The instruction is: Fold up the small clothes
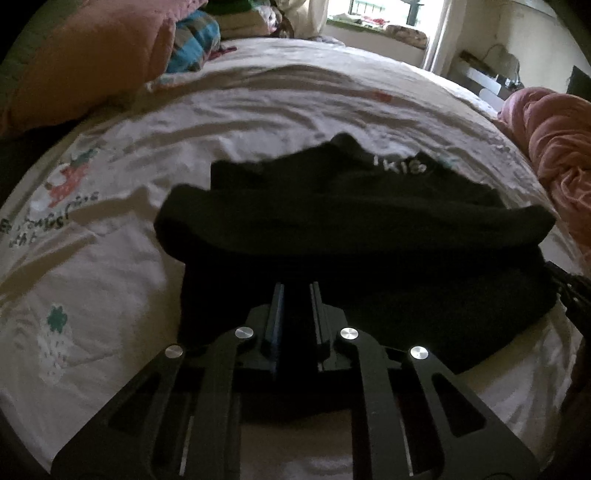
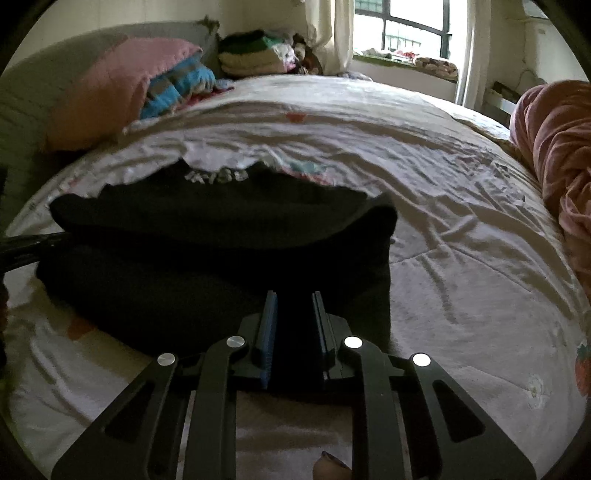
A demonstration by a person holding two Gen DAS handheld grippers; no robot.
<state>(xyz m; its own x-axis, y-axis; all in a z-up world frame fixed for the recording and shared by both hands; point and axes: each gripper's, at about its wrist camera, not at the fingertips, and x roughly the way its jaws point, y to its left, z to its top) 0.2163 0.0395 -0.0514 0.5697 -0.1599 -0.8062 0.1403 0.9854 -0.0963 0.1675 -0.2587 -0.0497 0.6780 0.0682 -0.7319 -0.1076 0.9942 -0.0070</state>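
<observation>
Garment point(image 1: 354, 236): a small black piece, seemingly a top with pale lettering point(image 1: 416, 165) near its far edge, lying on the bed point(image 1: 110, 258) and partly folded, one thick layer doubled over another so that a rounded fold ridge runs across it. The near hem faces both tools, which suits a fold carried away from the holder toward the lettered end.

Left tool point(image 1: 296, 291): set at the near edge toward the garment's left half, fingers drawn close with a narrow strip of dark cloth between them; it appears to pinch the hem, though black on black leaves the contact uncertain. Right tool point(image 2: 294, 299): placed likewise at the near edge toward the right corner, its blue-padded fingers point(image 2: 269, 317) almost together on dark fabric, a grip that looks real but cannot be confirmed. Two matched grips on one edge would keep the hem straight and level when it is lifted.

Bed sheet: pale, printed, creased, so the cloth may drag when moved. Pink pillow point(image 2: 118, 85) and striped blanket point(image 2: 181, 88) lie at the head, well apart from the garment; a pink quilt point(image 2: 554, 147) is bunched along the right side. Stacked clothes point(image 2: 251, 55) sit near the window point(image 2: 406, 33). Judged stage: mid-fold, with a further fold of the near edge likely next.
</observation>
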